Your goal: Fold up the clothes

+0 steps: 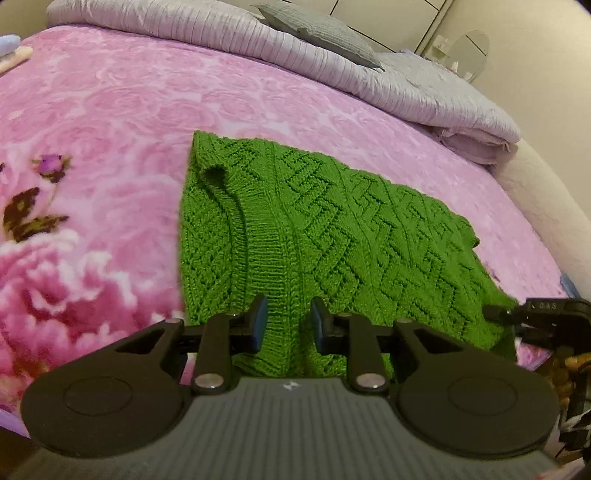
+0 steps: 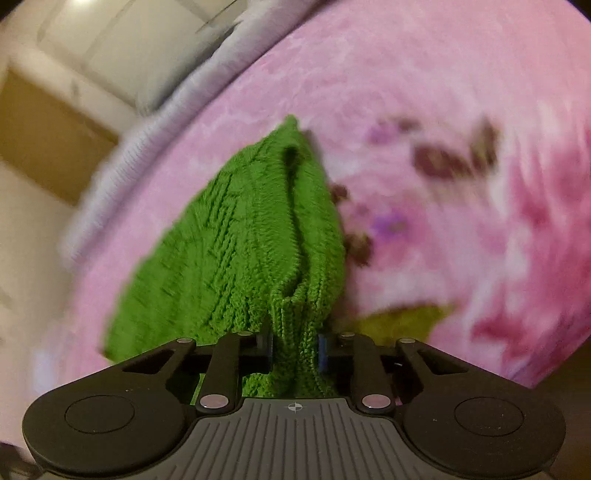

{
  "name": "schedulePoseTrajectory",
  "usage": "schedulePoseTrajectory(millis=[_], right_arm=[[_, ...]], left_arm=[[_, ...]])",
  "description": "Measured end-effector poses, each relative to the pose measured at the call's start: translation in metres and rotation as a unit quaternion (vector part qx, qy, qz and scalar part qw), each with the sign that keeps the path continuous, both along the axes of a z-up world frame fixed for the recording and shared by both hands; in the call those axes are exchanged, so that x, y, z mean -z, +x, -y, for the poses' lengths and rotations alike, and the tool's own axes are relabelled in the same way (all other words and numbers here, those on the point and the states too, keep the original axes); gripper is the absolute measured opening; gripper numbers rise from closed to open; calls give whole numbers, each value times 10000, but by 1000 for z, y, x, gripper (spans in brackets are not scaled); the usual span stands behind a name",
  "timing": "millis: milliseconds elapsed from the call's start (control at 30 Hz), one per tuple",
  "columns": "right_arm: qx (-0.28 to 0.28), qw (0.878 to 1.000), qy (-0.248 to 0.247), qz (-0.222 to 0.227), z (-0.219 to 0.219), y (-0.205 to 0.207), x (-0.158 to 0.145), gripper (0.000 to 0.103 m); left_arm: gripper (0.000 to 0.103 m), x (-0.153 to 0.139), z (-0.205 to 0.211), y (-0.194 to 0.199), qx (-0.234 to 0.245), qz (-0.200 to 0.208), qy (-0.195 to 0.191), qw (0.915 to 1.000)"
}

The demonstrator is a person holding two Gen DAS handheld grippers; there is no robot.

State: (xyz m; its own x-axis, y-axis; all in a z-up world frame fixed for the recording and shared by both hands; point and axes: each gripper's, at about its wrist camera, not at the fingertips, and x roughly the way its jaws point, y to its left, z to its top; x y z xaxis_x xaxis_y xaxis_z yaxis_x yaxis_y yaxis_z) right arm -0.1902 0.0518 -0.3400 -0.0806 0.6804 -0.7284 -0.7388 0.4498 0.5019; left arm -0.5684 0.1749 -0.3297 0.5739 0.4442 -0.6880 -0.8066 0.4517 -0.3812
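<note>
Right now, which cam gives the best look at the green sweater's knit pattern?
Left wrist. The green sweater lies spread on the pink blanket, sharp, its lattice knit and ribbed band clear. The right wrist view is motion-blurred and shows only a bunched fold pinched between the right gripper fingers.

A pink rose-print blanket (image 1: 110,122) covers the bed, with a folded lilac quilt (image 1: 369,74) and grey pillow (image 1: 317,31) beyond.
</note>
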Motion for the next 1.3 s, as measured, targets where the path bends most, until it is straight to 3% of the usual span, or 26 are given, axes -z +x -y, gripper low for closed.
schedulePoseTrajectory(millis=[33, 100, 200, 300, 367, 467, 500, 533, 567, 633, 800, 900, 1000, 1067, 1200, 1300], right_arm=[[-284, 9974, 33, 662, -7, -20, -14, 19], [-855, 9767, 120, 1967, -21, -60, -43, 19], [-1911, 9153, 617, 3491, -30, -136, -66, 18], [-2957, 8615, 928, 4021, -30, -202, -57, 18], [-3544, 8364, 878, 4088, -29, -231, -37, 18], [-4105, 8280, 737, 3748, -30, -246, -8, 25], [-4265, 8253, 708, 3632, -30, -250, -1, 38], [-4312, 8270, 773, 3524, -30, -248, -1, 49], [-4347, 8298, 825, 3401, -29, -246, -3, 52], [-4282, 8481, 826, 3009, -30, -235, -13, 54], [-3427, 9123, 1146, 1929, -32, -183, -50, 54], [-2528, 9508, 986, 1494, -39, -138, -61, 54], [-1950, 9737, 148, 1166, -65, -98, -46, 54], [-1913, 9772, -45, 917, -80, -81, -40, 53], [-2338, 9653, 11, 1163, -108, -76, -54, 53], [-2657, 9609, 173, 763, -133, -72, -53, 53]], left_arm=[[20, -1, 0, -4, -32, 60, -31, 10000], [20, 0, 0, -15, -119, 206, -129, 9996], [20, 0, -1, -30, -234, 382, -239, 9987], [20, 2, -1, -43, -342, 574, -371, 9971], [20, 4, 0, -51, -424, 694, -473, 9956], [20, 5, 4, -57, -462, 743, -547, 9947], [20, 5, 5, -57, -463, 745, -551, 9946], [20, 5, 5, -58, -469, 755, -559, 9945], [20, 4, 6, -59, -476, 782, -570, 9942], [20, 0, 5, -60, -496, 878, -587, 9932], [21, -12, 5, -57, -482, 1135, -554, 9908], [23, -17, 2, -51, -401, 1339, -647, 9881], [25, -17, -9, -37, -338, 1389, -786, 9866], [27, -16, -20, -26, -314, 1348, -871, 9865], [27, -14, -47, -7, -361, 1297, -995, 9859], [29, -13, -70, 6, -450, 1283, -1073, 9849]])
